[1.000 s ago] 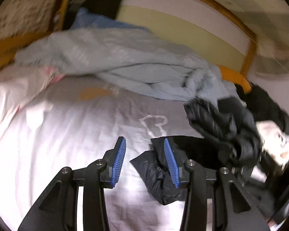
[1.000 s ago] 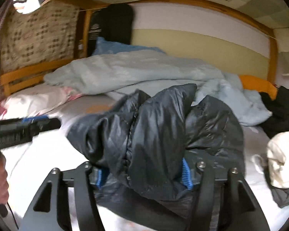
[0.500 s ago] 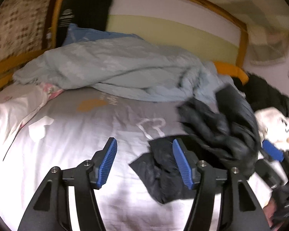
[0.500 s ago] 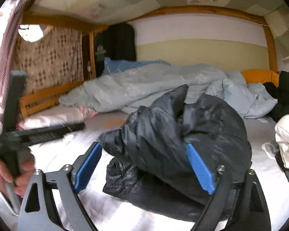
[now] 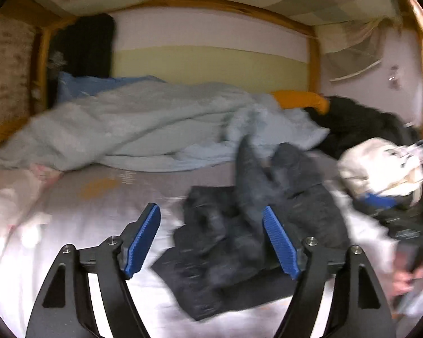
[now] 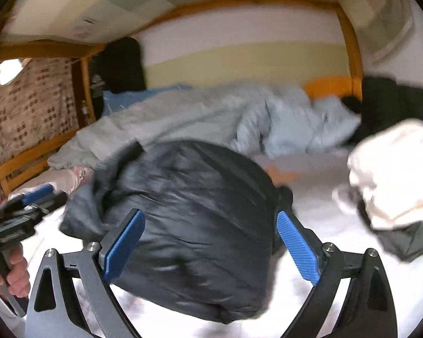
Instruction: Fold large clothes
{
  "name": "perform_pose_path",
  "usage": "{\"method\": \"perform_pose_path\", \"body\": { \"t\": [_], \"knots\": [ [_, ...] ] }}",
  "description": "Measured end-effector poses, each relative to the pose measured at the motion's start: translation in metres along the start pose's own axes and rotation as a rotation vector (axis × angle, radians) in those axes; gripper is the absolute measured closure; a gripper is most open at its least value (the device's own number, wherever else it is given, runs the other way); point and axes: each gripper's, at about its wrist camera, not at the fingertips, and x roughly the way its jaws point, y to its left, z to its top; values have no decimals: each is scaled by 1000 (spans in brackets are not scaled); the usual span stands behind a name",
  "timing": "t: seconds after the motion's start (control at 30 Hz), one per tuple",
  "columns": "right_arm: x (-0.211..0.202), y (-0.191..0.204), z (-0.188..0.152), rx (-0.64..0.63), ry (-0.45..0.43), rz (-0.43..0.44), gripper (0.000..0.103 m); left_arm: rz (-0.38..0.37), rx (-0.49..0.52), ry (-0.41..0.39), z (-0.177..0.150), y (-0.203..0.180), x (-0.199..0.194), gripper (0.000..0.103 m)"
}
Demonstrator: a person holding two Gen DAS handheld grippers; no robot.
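A black puffy jacket (image 5: pixel 239 225) lies crumpled in a heap on the white bedsheet (image 5: pixel 70 239). My left gripper (image 5: pixel 211 239) hovers just in front of it. Its jaws are opening, and the jacket's near edge lies between the blue pads (image 5: pixel 143 242) without being pinched. In the right wrist view the same jacket (image 6: pixel 197 225) bulges between the wide-spread fingers of my right gripper (image 6: pixel 211 246). Those blue pads (image 6: pixel 296 248) stand off its sides. Each gripper also shows at the edge of the other's view, held in a hand (image 6: pixel 14 276).
A light blue duvet (image 5: pixel 141 126) is bunched across the back of the bed. A cream garment (image 5: pixel 380 166) and dark clothes (image 5: pixel 361 124) are piled at the right. A pink pillow (image 5: pixel 8 197) lies at the left. The wooden bed frame (image 6: pixel 28 160) encloses the bed.
The right gripper let go of the jacket, spread wide and drew back; the jacket dropped into a heap. The left jaws widened and the view rolled level.
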Motion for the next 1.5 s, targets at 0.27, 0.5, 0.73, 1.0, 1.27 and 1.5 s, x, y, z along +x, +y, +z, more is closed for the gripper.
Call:
{"method": "perform_pose_path", "body": {
  "t": [0.27,0.5,0.73,1.0,1.27,1.5],
  "knots": [
    [49,-30,-20,101,165,181,48,117,9,163,35,-9,81,43],
    [41,-37,-21,77,147,115,53,426,-110,258,1,35,96,83],
    [37,-46,-14,105,132,106,53,307,-134,138,-23,56,54,62],
    [35,-28,-4,95,99,103,48,193,-19,25,27,20,19,96],
    [31,-24,5,62,118,102,48,177,-68,147,15,26,64,96],
    [78,-7,4,-42,247,89,48,168,-103,263,-28,44,89,96]
  ]
}}
